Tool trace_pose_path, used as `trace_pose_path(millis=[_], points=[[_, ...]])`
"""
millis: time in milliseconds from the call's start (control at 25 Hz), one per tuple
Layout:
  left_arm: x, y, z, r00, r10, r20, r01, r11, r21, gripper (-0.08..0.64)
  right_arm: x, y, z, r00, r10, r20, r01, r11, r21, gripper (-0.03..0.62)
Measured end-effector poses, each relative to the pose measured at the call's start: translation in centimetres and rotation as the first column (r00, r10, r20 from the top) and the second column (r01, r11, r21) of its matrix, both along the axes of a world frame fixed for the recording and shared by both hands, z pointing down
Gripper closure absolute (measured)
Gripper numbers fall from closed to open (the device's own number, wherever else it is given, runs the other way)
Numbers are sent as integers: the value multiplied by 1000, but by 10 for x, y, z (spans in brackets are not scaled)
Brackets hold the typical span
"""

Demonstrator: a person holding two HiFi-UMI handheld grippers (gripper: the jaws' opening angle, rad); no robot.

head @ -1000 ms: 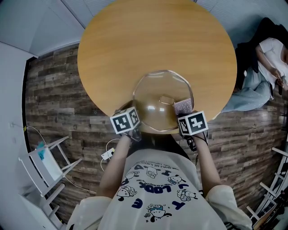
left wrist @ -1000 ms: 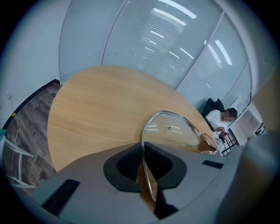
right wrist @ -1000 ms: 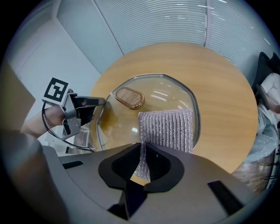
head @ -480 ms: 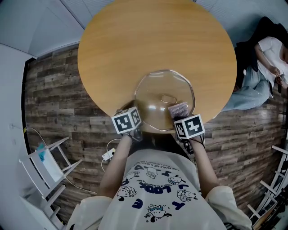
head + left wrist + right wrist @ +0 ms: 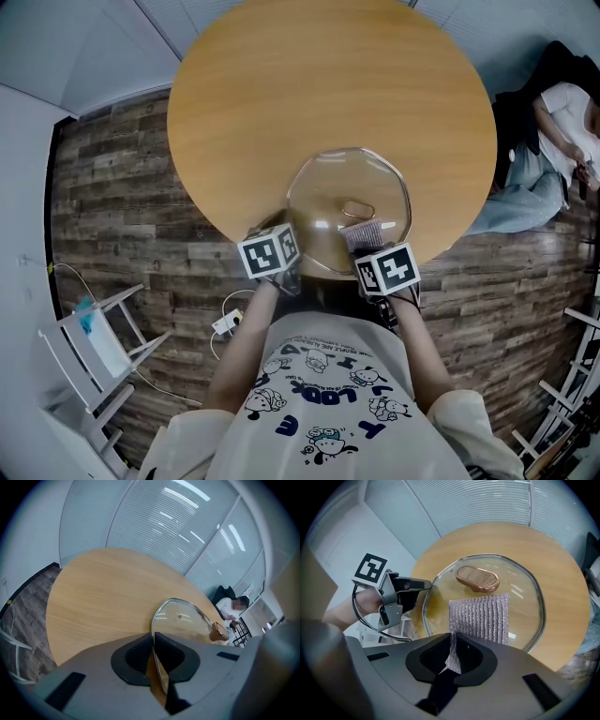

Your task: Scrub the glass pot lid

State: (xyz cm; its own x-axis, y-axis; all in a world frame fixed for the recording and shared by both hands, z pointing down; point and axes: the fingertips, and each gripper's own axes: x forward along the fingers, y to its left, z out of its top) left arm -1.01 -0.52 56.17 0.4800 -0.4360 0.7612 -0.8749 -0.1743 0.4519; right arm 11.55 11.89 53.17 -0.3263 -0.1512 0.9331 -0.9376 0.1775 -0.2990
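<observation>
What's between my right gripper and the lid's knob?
The silvery scrub cloth, pinched in the right gripper, spread over the glass lid toward the knob; right gripper view.

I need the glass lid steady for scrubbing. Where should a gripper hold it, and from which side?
Grip the glass lid by its thin rim at the near-left edge, as the left gripper does: the knob sits mid-dome, where the scrub cloth needs room.
</observation>
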Motion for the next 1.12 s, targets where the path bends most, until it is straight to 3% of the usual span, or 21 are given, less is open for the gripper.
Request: trace_pose_path(millis=[1120], points=[[2, 2, 2, 999, 23, -37, -23, 1000, -17, 529, -55, -10, 6, 996, -67, 57, 67, 998, -5, 541]])
